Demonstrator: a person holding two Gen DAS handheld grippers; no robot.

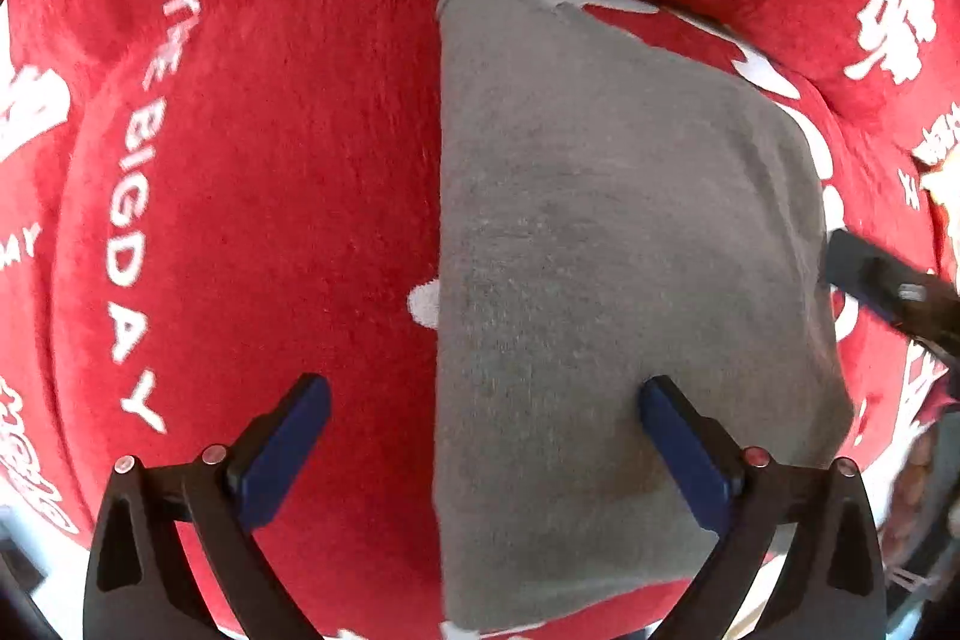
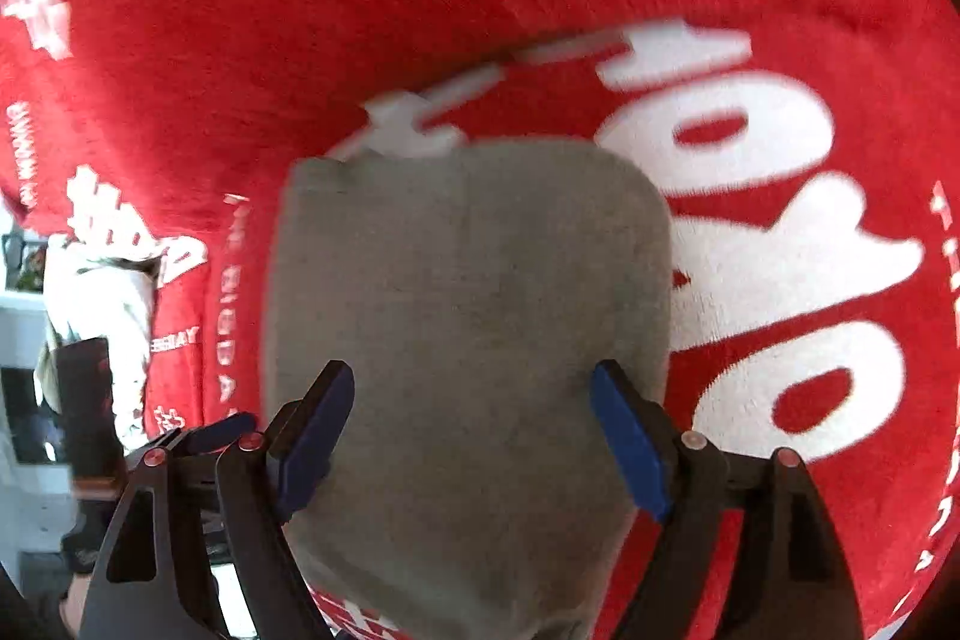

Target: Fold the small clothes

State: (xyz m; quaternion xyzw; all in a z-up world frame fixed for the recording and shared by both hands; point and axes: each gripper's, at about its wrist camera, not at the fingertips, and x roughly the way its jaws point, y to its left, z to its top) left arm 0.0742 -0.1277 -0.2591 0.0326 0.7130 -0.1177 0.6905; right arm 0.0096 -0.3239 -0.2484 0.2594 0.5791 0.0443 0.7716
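Both the left gripper (image 1: pixel 485 403) and right gripper (image 2: pixel 473 389) are hovering, fingers released, over the folded grey garment (image 1: pixel 600 250) lying on the red blanket (image 1: pixel 270 190).

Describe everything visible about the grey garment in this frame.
The grey garment is a plain, soft, fleece-like knit, folded into a flat, roughly rectangular slab with one straight edge and rounded corners. It lies on the red blanket with white lettering. Both the left gripper and right gripper are open over it, gripping nothing.
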